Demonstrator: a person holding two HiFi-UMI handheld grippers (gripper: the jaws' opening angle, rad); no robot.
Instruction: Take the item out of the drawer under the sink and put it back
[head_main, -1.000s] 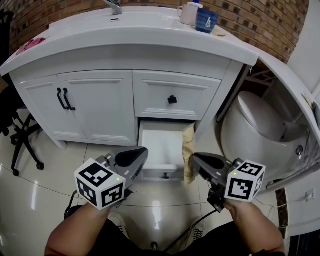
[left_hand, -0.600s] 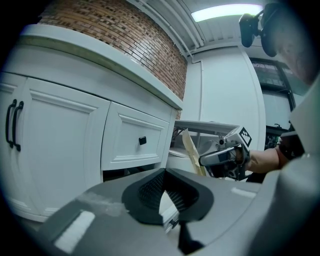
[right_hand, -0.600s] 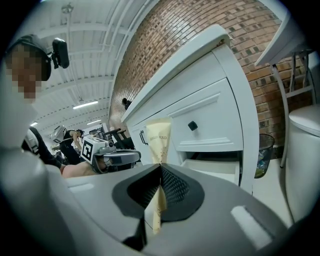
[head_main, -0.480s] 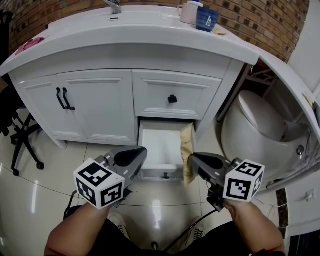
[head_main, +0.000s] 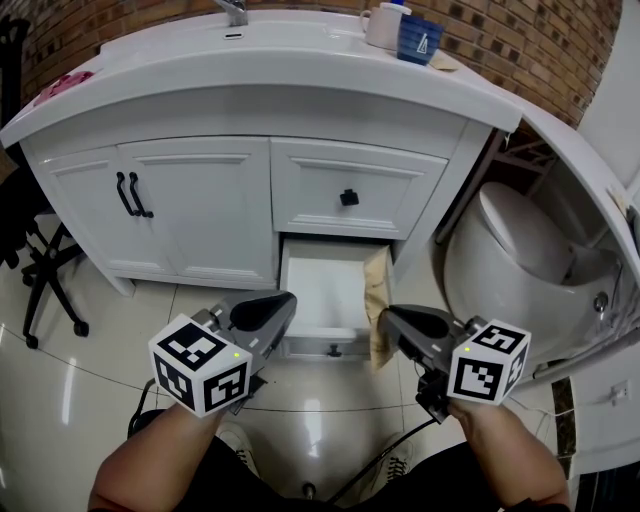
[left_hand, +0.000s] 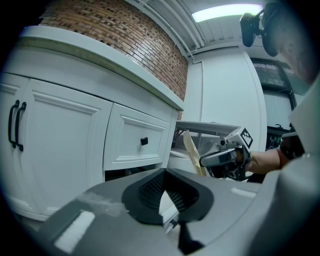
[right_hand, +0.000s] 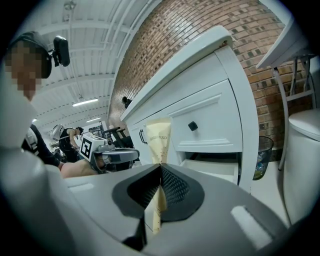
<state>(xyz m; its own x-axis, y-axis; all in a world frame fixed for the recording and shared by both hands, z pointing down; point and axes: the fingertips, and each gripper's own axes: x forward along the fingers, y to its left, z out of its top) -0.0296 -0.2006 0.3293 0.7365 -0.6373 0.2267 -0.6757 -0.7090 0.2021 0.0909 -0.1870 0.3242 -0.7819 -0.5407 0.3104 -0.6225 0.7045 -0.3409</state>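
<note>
The bottom drawer of the white sink cabinet stands pulled out, its white inside bare. A tan paper pouch hangs upright at the drawer's right edge, with my right gripper shut on its lower part. In the right gripper view the pouch rises from between the closed jaws. My left gripper hovers just left of the drawer front, shut with nothing in it. The left gripper view shows its jaws meeting at the left gripper's tip, with the pouch and right gripper beyond.
Above the open drawer is a shut drawer with a black knob, and cabinet doors to its left. A toilet stands at the right, an office chair at the left. Cups sit on the counter.
Both grippers and the pouch hold about the same place; only the head view has shifted slightly.
</note>
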